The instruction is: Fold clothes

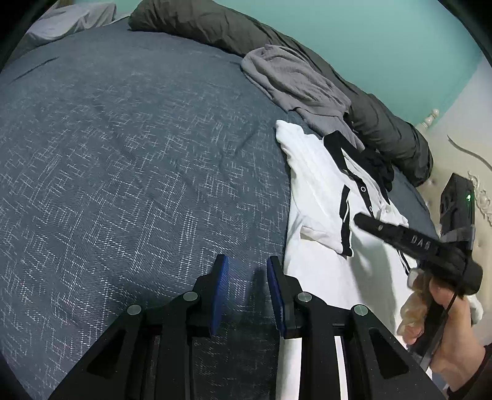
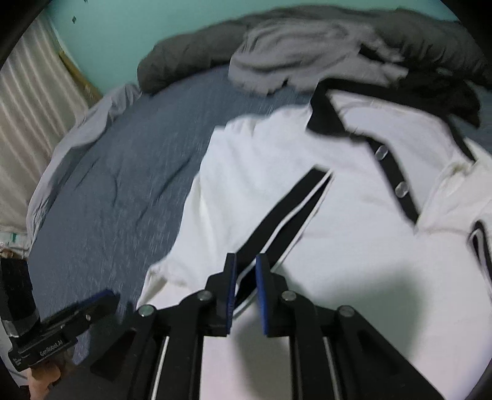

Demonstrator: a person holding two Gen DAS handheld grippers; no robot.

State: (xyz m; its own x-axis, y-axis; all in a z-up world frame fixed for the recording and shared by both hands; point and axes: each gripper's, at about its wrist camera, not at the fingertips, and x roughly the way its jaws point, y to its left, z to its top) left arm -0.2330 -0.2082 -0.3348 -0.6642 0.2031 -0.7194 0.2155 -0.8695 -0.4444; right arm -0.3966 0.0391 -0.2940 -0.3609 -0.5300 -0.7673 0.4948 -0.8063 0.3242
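A white polo shirt (image 1: 316, 184) (image 2: 270, 154) with a black collar and placket lies face up on the bed. Its left sleeve is folded across the chest, with the black-trimmed hem (image 1: 346, 215) (image 2: 295, 203) showing. My right gripper (image 2: 246, 261) (image 1: 358, 219), held by a hand, is low over the shirt. Its pads stand a narrow gap apart, and the hem runs between them. My left gripper (image 1: 247, 261) (image 2: 101, 300) hovers open and empty over the bed cover, just left of the shirt's edge.
The bed has a blue-grey cover (image 1: 123, 154). A crumpled grey garment (image 1: 292, 80) (image 2: 292, 52) and a dark item (image 1: 378, 163) lie beyond the collar. A rolled dark grey duvet (image 1: 215, 24) lines the far edge. A cream headboard (image 1: 455, 160) stands at the right and a curtain (image 2: 27, 117) at the left.
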